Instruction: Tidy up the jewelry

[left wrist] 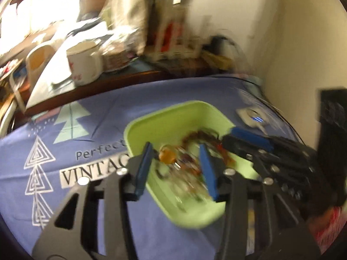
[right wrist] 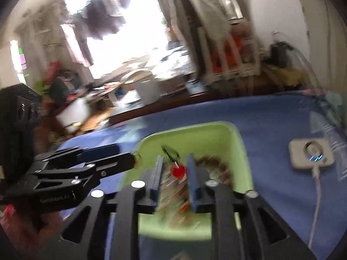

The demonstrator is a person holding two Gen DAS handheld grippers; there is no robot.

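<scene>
Jewelry [left wrist: 184,169] lies heaped in the green tray [left wrist: 173,117]; both grippers, left [left wrist: 175,169] and right [right wrist: 174,177], hover jaws apart, empty. Picking one piece looks next.

Work surface is covered by a blue printed cloth [left wrist: 130,112]. Directly on it are seen a green tray [left wrist: 173,119] and, well apart, a white charger block [right wrist: 312,153] with cable.
</scene>
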